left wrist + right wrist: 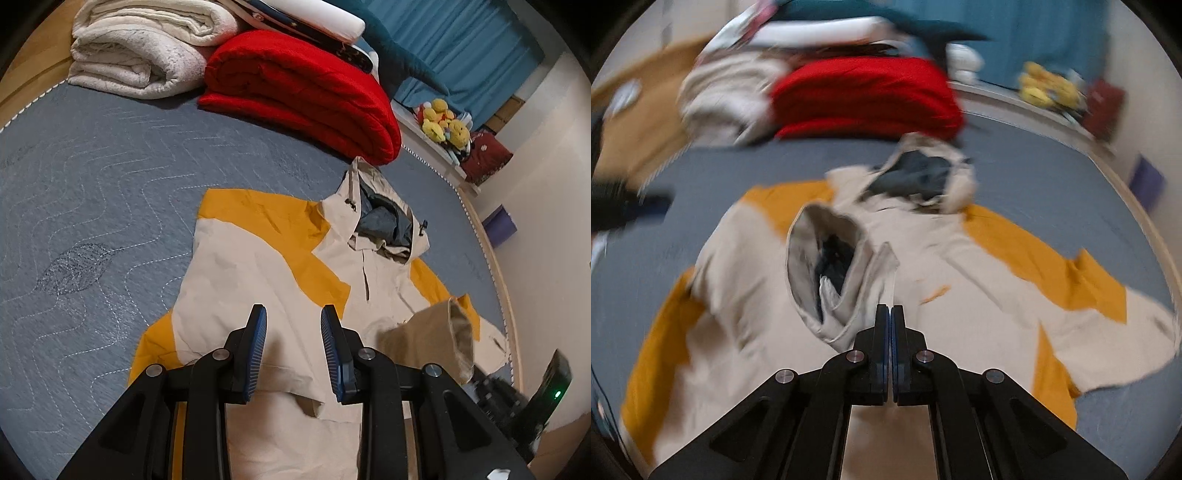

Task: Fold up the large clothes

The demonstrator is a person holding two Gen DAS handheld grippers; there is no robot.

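- A cream and mustard hooded jacket (266,266) is laid front-up on the grey-blue quilted mattress (92,192), hood (384,221) pointing toward the far end.
- One sleeve is lifted off the body; its open cuff (827,273) is seen gaping just ahead of the right gripper (889,314), dark lining visible inside.
- The right gripper is seen pressed together, with cuff fabric apparently pinched between the pads; the right wrist view is motion-blurred, so the exact bite cannot be confirmed.
- The left gripper (293,325) is held spread above the jacket's lower front, with nothing between its fingers.
- Step judged in hand: the sleeve is being carried across the chest for the first inward fold.
- To be done well: the sleeve should be laid flat and straight across the torso, cuff kept inside the body outline, with the shoulder seam as the crease line.
- The body could be pinned near the shoulder by the free gripper so the panel is not dragged.
- A folded red blanket (303,92) and a white fleece blanket (140,48) are stacked beyond the hood, well apart from the working area.
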